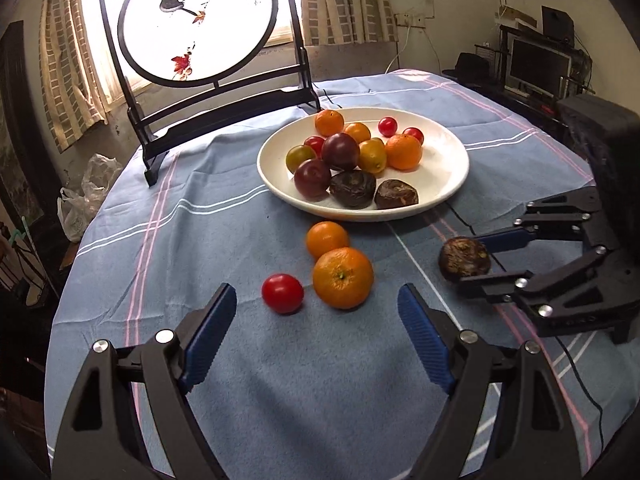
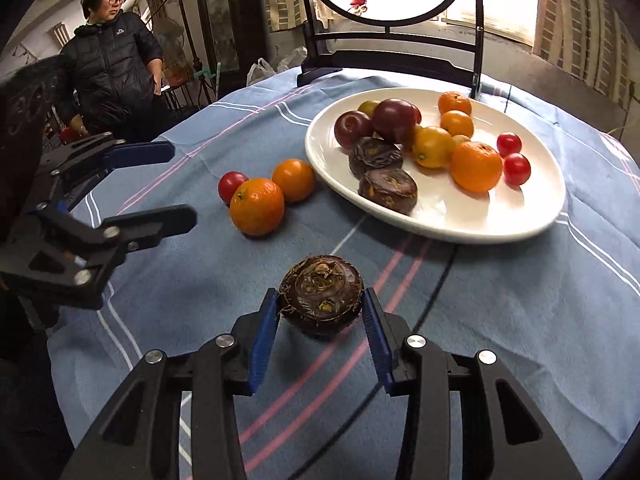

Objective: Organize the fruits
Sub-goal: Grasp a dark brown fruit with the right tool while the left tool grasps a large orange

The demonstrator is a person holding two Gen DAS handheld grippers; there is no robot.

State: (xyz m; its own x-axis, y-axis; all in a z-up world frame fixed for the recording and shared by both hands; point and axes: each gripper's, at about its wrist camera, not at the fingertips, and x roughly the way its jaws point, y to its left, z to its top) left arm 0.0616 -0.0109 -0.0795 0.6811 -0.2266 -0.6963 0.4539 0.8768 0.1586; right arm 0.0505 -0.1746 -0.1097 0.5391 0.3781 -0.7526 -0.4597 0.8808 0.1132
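Note:
A white plate (image 1: 444,184) (image 2: 460,224) holds several fruits: oranges, plums, cherry tomatoes and two dark water chestnuts. On the blue cloth in front of it lie a large orange (image 1: 343,278) (image 2: 257,207), a smaller orange (image 1: 327,239) (image 2: 294,180) and a red cherry tomato (image 1: 282,293) (image 2: 231,185). My left gripper (image 1: 318,300) (image 2: 182,182) is open and empty, just short of these. My right gripper (image 2: 321,300) (image 1: 470,258) is shut on a third dark water chestnut (image 2: 321,294) (image 1: 464,259), low over the cloth.
A black-framed round painted screen (image 1: 200,20) stands at the table's far edge behind the plate. A person in a black jacket (image 2: 112,60) stands beyond the table's left side. A plastic bag (image 1: 86,196) lies off the table. A monitor (image 1: 538,66) sits at the right.

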